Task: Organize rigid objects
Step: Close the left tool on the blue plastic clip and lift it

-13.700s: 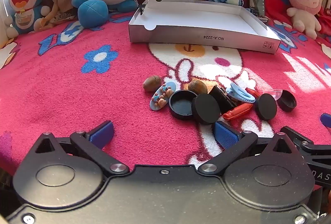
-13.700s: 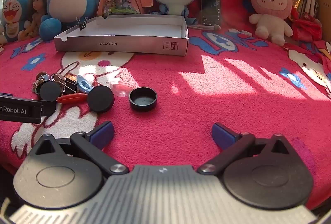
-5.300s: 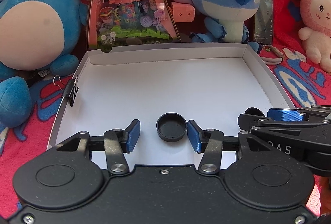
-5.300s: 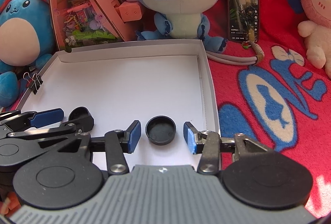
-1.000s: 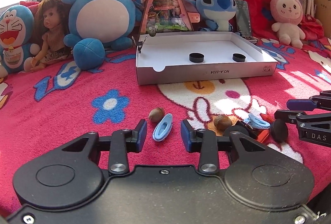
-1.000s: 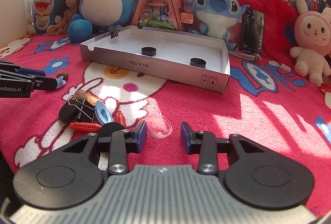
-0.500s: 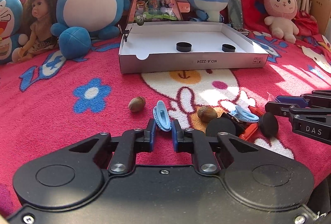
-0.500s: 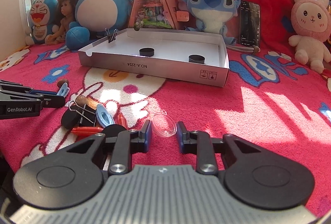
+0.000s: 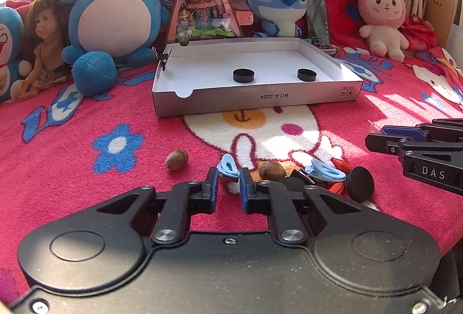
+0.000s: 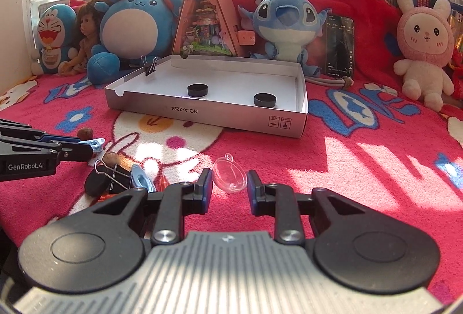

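Both grippers, wide apart a second ago, now clamp: left gripper point(image 9: 228, 188) on blue clip point(image 9: 228, 166), right gripper point(image 10: 228, 188) on clear shell point(image 10: 230, 178), both just above the blanket point(image 10: 347, 169).
Risk: smooth shell slipping before reaching box point(image 10: 301, 99).
Hidden: clip's lower half; pile point(image 9: 332, 178) partly overlapped.

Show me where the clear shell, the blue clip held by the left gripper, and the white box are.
clear shell point(image 10: 230, 178): right wrist view, middle of its dome.
blue clip point(image 9: 228, 166): left wrist view, its upper end.
white box point(image 9: 260, 96): left wrist view, front wall.
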Motion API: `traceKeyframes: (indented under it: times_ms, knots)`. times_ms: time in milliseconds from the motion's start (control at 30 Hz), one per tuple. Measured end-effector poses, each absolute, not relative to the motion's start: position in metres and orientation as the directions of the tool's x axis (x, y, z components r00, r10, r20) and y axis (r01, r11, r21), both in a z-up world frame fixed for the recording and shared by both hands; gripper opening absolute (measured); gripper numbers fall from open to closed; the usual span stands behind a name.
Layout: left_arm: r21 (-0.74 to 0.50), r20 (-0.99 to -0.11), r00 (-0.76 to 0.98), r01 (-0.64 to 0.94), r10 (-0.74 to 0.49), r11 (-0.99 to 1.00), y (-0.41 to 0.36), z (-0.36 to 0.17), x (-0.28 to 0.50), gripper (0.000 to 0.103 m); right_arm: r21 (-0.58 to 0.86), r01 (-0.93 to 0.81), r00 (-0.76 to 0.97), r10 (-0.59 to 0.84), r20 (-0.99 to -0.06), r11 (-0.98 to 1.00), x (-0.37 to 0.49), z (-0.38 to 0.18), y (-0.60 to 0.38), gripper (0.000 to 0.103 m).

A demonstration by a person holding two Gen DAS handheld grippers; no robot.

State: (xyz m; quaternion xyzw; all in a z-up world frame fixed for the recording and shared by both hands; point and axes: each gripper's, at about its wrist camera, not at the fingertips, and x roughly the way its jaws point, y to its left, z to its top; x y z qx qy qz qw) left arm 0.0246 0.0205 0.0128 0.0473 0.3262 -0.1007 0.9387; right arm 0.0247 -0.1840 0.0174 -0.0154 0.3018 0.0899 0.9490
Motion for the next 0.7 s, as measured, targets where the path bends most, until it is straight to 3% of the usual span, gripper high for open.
traceKeyframes:
  times_ms: [167, 300, 333, 367, 400, 700]
  knots:
    - [0.061, -0.618, 0.778, 0.192, -0.114, 0.980, 0.019, 0.005, 0.028, 0.031, 0.024, -0.179, 0.796, 0.159, -0.584, 0.984, 0.024, 0.015, -0.183, 0.031]
    - [0.046, -0.620, 0.775, 0.194, -0.124, 0.980, 0.019, 0.004, 0.033, 0.032, 0.023, -0.173, 0.794, 0.154, -0.588, 0.985, 0.025, 0.013, -0.183, 0.031]
    - [0.045, -0.620, 0.774, 0.195, -0.126, 0.980, 0.019, 0.003, 0.035, 0.032, 0.024, -0.170, 0.794, 0.152, -0.588, 0.985, 0.025, 0.013, -0.184, 0.031]
    - [0.042, -0.621, 0.773, 0.194, -0.126, 0.980, 0.019, 0.002, 0.035, 0.019, 0.025, -0.169, 0.795, 0.151, -0.588, 0.985, 0.025, 0.013, -0.184, 0.031]
    - [0.032, -0.626, 0.769, 0.195, -0.132, 0.980, 0.019, 0.003, 0.036, 0.016, 0.025, -0.167, 0.795, 0.150, -0.587, 0.986, 0.026, 0.014, -0.184, 0.031]
    - [-0.013, -0.594, 0.777, 0.248, -0.207, 0.969, 0.014, 0.039, 0.051, 0.016, 0.005, -0.141, 0.817, 0.119, -0.564, 0.990, 0.037, 0.028, -0.189, 0.031]
